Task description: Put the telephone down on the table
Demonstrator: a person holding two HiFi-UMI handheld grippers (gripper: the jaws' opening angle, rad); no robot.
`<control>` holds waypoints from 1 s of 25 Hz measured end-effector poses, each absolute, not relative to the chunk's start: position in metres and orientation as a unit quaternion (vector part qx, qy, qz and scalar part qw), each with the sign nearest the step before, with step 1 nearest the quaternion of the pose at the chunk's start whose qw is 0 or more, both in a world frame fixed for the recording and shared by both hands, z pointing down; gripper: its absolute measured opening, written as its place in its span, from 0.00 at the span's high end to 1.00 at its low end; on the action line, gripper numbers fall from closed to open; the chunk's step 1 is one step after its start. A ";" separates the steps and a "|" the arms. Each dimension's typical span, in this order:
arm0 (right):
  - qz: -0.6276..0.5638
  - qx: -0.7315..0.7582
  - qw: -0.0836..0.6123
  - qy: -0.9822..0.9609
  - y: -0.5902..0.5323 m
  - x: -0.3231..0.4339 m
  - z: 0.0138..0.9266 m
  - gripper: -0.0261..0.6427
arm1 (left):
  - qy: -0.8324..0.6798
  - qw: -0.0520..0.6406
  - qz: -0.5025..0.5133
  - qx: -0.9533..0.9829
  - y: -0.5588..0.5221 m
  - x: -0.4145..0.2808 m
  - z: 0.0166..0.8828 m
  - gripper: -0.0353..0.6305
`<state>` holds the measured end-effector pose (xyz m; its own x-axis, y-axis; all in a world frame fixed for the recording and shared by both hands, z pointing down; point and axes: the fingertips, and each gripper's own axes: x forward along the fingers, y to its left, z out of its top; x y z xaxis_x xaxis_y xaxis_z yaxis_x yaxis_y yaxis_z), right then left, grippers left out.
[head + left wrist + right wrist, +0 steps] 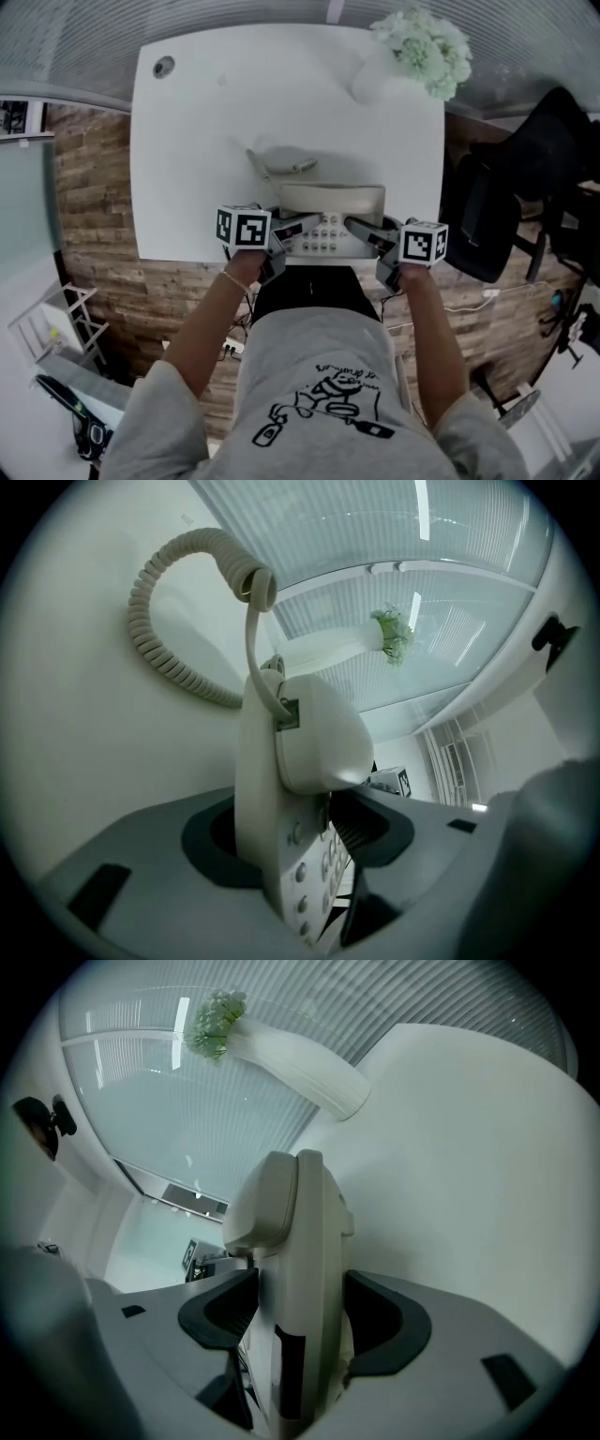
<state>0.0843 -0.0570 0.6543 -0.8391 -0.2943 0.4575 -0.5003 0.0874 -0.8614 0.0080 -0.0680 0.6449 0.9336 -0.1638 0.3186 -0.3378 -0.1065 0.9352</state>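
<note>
A pale desk telephone (pixel 330 208) with rows of round keys hangs low over the near edge of the white table (pixel 197 150); whether it touches the tabletop I cannot tell. My left gripper (pixel 298 228) is shut on its left side and my right gripper (pixel 362 231) on its right side. In the left gripper view the telephone (pixel 281 789) stands edge-on, clamped in the left gripper (pixel 300 834), and its coiled cord (pixel 155 630) loops over the table behind. The right gripper view shows the telephone (pixel 300 1260) in the right gripper (pixel 295 1316), the handset on its cradle.
A white vase of pale flowers (pixel 422 47) stands at the table's far right corner. A round cable hole (pixel 164 66) sits at the far left. The coiled cord (pixel 281 167) lies just beyond the telephone. A black office chair (pixel 511 202) stands right of the table.
</note>
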 end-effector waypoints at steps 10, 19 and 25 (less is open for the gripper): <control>0.623 0.272 0.084 -0.728 -0.057 0.087 0.664 0.51 | -0.173 0.650 0.068 0.736 -0.068 0.011 0.655 0.62; 0.633 0.276 0.078 -0.719 -0.061 0.085 0.665 0.51 | -0.183 0.650 0.067 0.735 -0.072 0.009 0.658 0.62; 0.640 0.284 0.081 -0.709 -0.059 0.083 0.666 0.51 | -0.200 0.636 0.098 0.739 -0.073 0.004 0.660 0.58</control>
